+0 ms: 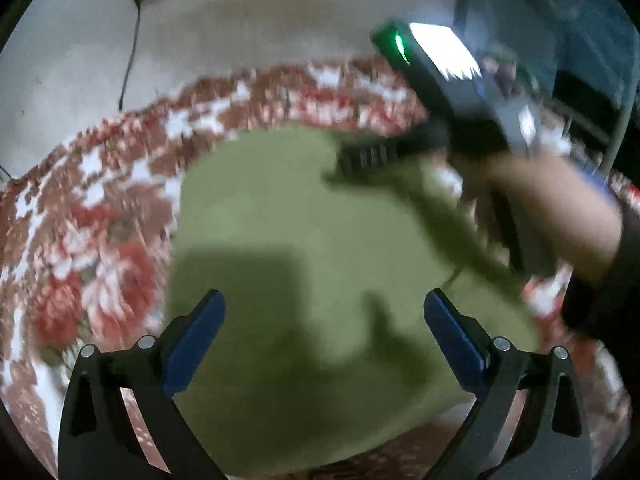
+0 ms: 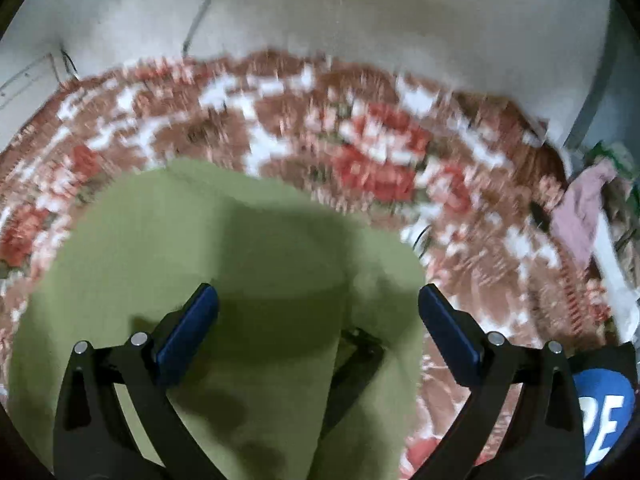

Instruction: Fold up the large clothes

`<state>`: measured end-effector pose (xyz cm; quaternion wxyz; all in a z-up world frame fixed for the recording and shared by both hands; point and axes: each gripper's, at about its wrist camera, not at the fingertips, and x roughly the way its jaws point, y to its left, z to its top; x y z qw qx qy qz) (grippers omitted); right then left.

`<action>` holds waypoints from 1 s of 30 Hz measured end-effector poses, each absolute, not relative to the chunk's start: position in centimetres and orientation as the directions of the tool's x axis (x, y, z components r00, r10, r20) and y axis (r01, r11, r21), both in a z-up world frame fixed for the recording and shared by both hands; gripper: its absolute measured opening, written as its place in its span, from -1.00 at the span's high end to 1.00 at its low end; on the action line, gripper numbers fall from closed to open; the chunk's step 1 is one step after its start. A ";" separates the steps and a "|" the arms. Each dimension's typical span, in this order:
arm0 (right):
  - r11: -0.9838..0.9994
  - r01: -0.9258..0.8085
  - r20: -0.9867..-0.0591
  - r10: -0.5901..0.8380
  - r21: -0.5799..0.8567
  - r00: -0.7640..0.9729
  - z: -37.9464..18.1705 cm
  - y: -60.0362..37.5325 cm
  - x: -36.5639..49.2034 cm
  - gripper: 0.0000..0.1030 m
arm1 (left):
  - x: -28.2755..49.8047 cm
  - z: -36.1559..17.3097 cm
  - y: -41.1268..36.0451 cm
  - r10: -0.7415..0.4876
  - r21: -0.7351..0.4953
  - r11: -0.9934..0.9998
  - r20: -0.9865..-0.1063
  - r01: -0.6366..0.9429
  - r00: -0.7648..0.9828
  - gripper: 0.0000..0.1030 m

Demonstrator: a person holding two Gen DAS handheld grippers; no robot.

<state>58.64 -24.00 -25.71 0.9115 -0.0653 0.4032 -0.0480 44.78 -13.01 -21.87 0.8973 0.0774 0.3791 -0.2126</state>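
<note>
Left gripper [image 1: 325, 304] fingers apart, right gripper [image 2: 318, 298] likewise, over green garment [image 1: 280, 216] on floral blanket [image 1: 100, 240].

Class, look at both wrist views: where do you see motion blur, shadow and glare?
Left wrist view: floral blanket smeared by motion, dark shadows on the green garment, white glare on the right hand-held gripper body. Right wrist view: blanket equally blurred, shadow across the garment; both fisheye-curved.

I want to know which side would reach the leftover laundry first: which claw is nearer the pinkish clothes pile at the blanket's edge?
Right, probably. The right claw is open above the green garment, with the pinkish clothes pile off to its right. The left claw is open over the garment; its view shows no pile.
</note>
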 end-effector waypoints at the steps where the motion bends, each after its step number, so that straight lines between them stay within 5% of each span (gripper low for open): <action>1: 0.983 0.049 -0.722 -0.162 -0.175 0.673 -26.3 -24.5 59.1 -0.91 | 44.8 -23.0 -13.2 -0.308 0.004 0.894 -0.720 0.448 0.622 -0.89; 11: 0.973 0.011 -0.735 -0.181 -0.230 0.653 -31.0 -28.1 60.2 -0.91 | 43.4 -25.7 -12.7 -0.243 0.175 0.855 -0.697 0.489 0.675 -0.91; 14: 0.921 0.129 -0.679 -0.362 -0.368 0.639 -31.1 -29.3 59.7 -0.91 | 43.4 -25.6 -11.5 -0.215 0.165 0.876 -0.707 0.453 0.673 -0.92; 19: 0.975 0.118 -0.719 -0.218 -0.188 0.660 -28.9 -31.6 55.6 -0.91 | 41.7 -23.7 -9.8 -0.132 0.185 0.922 -0.678 0.341 0.723 -0.91; 27: 0.975 -0.030 -0.701 -0.136 -0.220 0.700 -24.1 -28.9 45.4 -0.91 | 37.7 -18.6 -7.2 -0.130 0.178 0.938 -0.616 0.298 0.777 -0.89; 30: 0.984 -0.059 -0.748 -0.087 -0.166 0.658 -23.9 -29.2 43.8 -0.91 | 38.2 -18.0 -6.2 -0.195 0.080 0.944 -0.644 0.319 0.740 -0.89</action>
